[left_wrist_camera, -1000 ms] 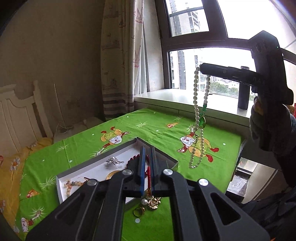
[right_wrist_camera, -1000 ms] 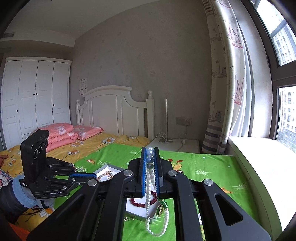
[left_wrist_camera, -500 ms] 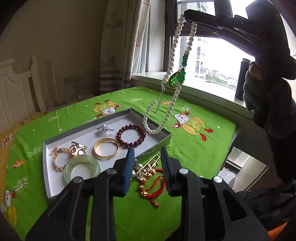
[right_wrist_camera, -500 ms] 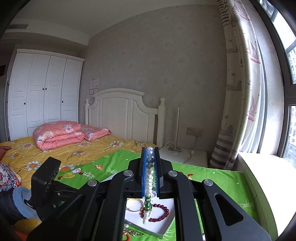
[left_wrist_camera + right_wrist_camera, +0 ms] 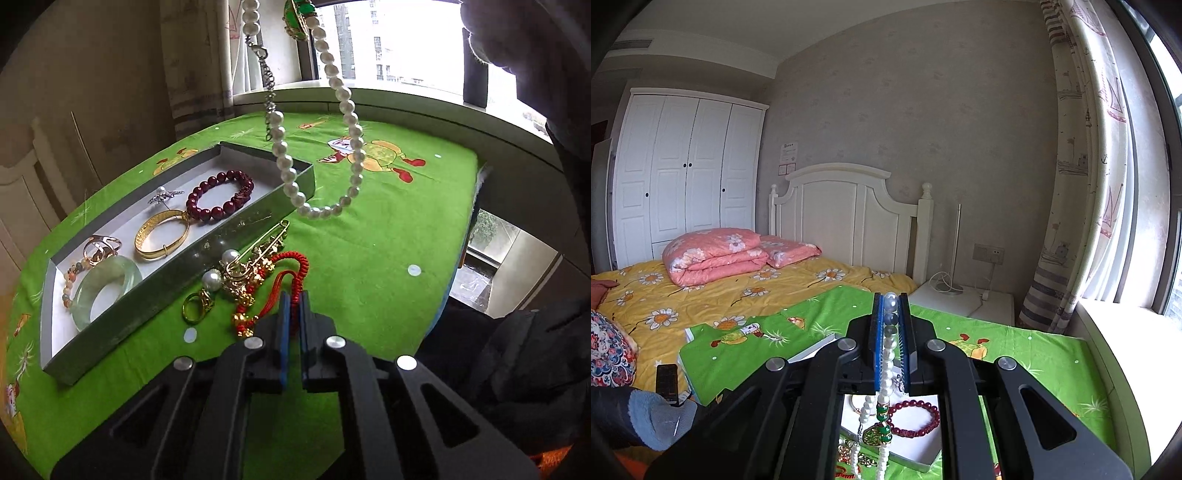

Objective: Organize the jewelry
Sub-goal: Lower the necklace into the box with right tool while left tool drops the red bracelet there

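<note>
**Pearls over the tray, red cord in the left jaws**

A green cartoon-printed cloth [image 5: 388, 236] covers the work surface, and on it, ahead and to the left of the left gripper [image 5: 291, 306], lies a long grey tray [image 5: 255, 218] with its long axis running away to the upper right. Inside it rest a jade bangle [image 5: 107, 282], a gold bangle [image 5: 162, 234], a dark red bead bracelet [image 5: 221, 195] and smaller pieces.

Hanging above and beyond the left fingertips is the pearl necklace [image 5: 317, 206]. Its loop dangles over the tray's far corner and the cloth beside it, with its long axis vertical. The right gripper [image 5: 890, 317] holds it, jaws clamped tight on the strand, so the right hand is the nearer one for lowering it; the tray lies directly below those fingers.

The left gripper's jaws have just been closing and now pinch the red knotted cord [image 5: 295, 280], which runs straight ahead from the fingertips toward a gold pin brooch [image 5: 255, 254] with pearls. A gold ring [image 5: 195, 306] sits just left of the tips.
</note>
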`<action>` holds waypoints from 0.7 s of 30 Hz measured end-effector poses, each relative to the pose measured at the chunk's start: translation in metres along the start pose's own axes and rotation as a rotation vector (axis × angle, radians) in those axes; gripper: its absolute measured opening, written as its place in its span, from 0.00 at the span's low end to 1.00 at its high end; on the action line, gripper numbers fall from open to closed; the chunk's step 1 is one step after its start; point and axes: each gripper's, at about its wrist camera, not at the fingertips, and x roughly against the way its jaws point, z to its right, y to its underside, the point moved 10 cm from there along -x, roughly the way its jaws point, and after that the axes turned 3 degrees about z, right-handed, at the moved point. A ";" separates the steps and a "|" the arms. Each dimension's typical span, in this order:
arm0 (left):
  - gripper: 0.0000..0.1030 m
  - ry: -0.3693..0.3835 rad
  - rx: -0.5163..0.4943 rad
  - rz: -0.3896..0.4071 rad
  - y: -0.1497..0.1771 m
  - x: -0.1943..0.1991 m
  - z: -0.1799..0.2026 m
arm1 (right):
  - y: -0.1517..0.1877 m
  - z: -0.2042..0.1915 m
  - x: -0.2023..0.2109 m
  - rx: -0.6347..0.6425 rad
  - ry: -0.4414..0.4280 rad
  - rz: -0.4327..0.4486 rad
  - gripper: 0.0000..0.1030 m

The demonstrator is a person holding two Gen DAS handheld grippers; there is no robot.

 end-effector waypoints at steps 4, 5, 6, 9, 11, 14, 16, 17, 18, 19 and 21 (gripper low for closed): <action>0.04 -0.002 0.036 0.065 -0.024 0.021 -0.014 | -0.007 -0.002 -0.003 0.025 0.000 0.006 0.09; 0.04 -0.010 0.041 0.084 -0.032 0.027 -0.020 | -0.009 -0.002 -0.005 0.032 0.001 0.008 0.09; 0.04 -0.017 0.047 0.101 -0.040 0.034 -0.026 | -0.012 -0.002 -0.007 0.035 0.001 0.009 0.09; 0.04 -0.054 0.049 0.138 -0.063 0.048 -0.047 | -0.018 0.000 -0.019 0.037 -0.001 0.003 0.09; 0.04 -0.087 0.048 0.153 -0.077 0.055 -0.063 | -0.020 0.001 -0.028 0.032 -0.005 -0.005 0.09; 0.04 -0.121 0.056 0.163 -0.095 0.059 -0.086 | -0.021 0.000 -0.043 0.030 -0.011 -0.020 0.09; 0.04 -0.145 0.063 0.160 -0.105 0.058 -0.102 | -0.019 -0.001 -0.054 0.035 -0.011 -0.032 0.09; 0.04 -0.160 0.067 0.155 -0.108 0.056 -0.111 | -0.018 -0.002 -0.059 0.033 -0.013 -0.038 0.09; 0.04 -0.171 0.075 0.149 -0.111 0.052 -0.119 | -0.017 -0.003 -0.065 0.030 -0.016 -0.045 0.09; 0.04 -0.177 0.086 0.139 -0.113 0.048 -0.127 | -0.016 -0.003 -0.071 0.028 -0.017 -0.052 0.09; 0.04 -0.202 0.103 0.110 -0.113 0.036 -0.144 | -0.013 -0.004 -0.083 0.024 -0.016 -0.065 0.09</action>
